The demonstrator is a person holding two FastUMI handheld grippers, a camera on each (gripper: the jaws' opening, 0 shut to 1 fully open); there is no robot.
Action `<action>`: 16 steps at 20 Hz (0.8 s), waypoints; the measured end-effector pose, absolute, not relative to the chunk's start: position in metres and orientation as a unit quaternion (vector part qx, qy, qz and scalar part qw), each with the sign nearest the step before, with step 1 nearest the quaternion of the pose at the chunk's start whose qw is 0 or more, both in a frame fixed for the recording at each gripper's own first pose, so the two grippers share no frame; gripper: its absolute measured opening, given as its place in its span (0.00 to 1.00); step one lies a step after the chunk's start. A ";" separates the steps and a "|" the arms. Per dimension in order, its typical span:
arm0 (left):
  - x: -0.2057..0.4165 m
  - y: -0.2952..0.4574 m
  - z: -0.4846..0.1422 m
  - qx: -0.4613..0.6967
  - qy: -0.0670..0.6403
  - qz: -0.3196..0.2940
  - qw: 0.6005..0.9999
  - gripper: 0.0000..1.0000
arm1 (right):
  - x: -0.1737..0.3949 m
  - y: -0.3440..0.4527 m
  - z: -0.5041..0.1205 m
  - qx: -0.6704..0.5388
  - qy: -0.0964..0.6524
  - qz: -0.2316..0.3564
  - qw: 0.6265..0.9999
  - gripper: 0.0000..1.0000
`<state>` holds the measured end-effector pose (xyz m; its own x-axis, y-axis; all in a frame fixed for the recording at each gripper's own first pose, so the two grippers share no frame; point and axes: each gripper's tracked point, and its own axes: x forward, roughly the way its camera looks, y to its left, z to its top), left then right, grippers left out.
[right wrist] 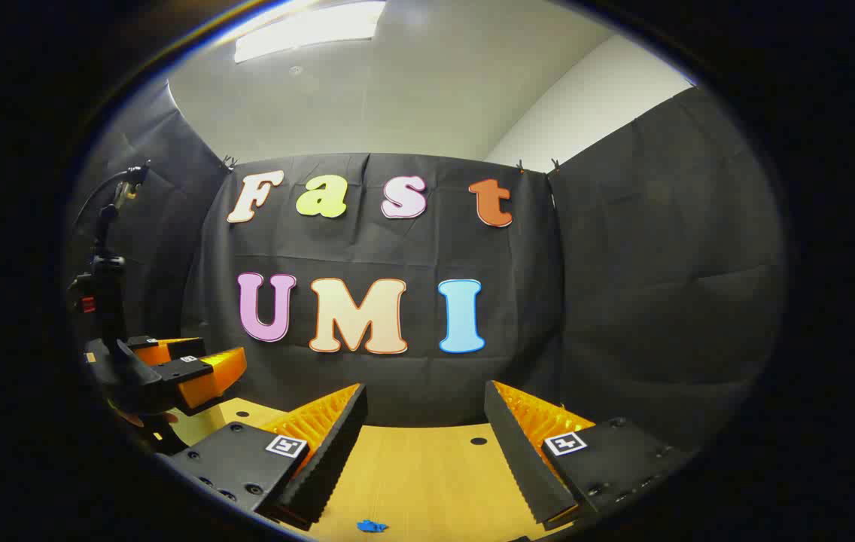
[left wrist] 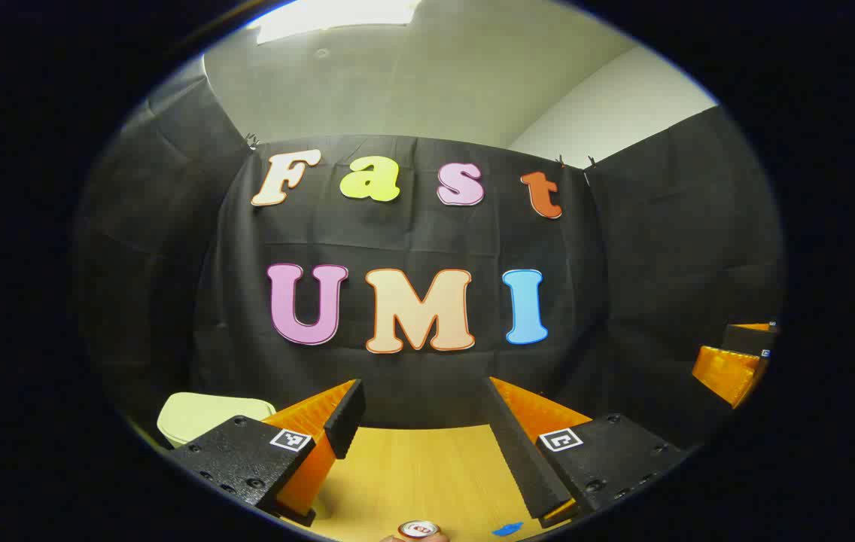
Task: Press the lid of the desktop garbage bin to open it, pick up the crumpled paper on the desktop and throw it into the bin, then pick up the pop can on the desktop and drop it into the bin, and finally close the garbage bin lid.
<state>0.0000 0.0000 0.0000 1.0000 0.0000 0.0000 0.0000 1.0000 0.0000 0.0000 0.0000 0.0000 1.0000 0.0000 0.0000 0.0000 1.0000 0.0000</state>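
In the left gripper view my left gripper point(left wrist: 421, 391) is held level above the wooden table point(left wrist: 412, 467), jaws wide apart with nothing between them. The pale green garbage bin point(left wrist: 202, 418) peeks out behind its left finger, at the table's left. The silver top of the pop can point(left wrist: 418, 529) sits at the view's bottom edge, below and nearer than the fingers. My right gripper point(right wrist: 424, 391) is also open and empty over the table point(right wrist: 412, 467). Each gripper appears off to the side in the other's view: the left gripper point(right wrist: 187, 369) and the right gripper point(left wrist: 732, 365).
A small blue scrap point(right wrist: 371, 525) lies on the table near the front, also visible as the blue scrap point(left wrist: 506, 529) beside the can. A dark stand with a cable point(right wrist: 104, 248) rises at the far left. Black cloth walls close off the back and sides.
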 end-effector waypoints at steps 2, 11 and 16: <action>-0.005 0.008 0.001 0.004 -0.002 0.009 1.000 0.92 | 0.002 0.005 0.001 0.001 0.000 0.007 1.000 0.96; -0.003 0.024 0.004 0.016 -0.002 0.034 0.999 0.92 | 0.009 0.026 0.003 0.019 -0.008 0.042 0.999 0.98; -0.012 0.030 -0.001 0.025 0.007 0.046 0.999 0.93 | 0.015 0.038 -0.008 0.030 0.002 0.060 0.998 0.96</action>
<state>-0.0117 0.0304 -0.0013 0.9957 0.0917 -0.0108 -0.0911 0.9945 0.0511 0.0152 0.0379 -0.0079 0.9929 0.1191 0.0000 -0.1189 0.9911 0.0595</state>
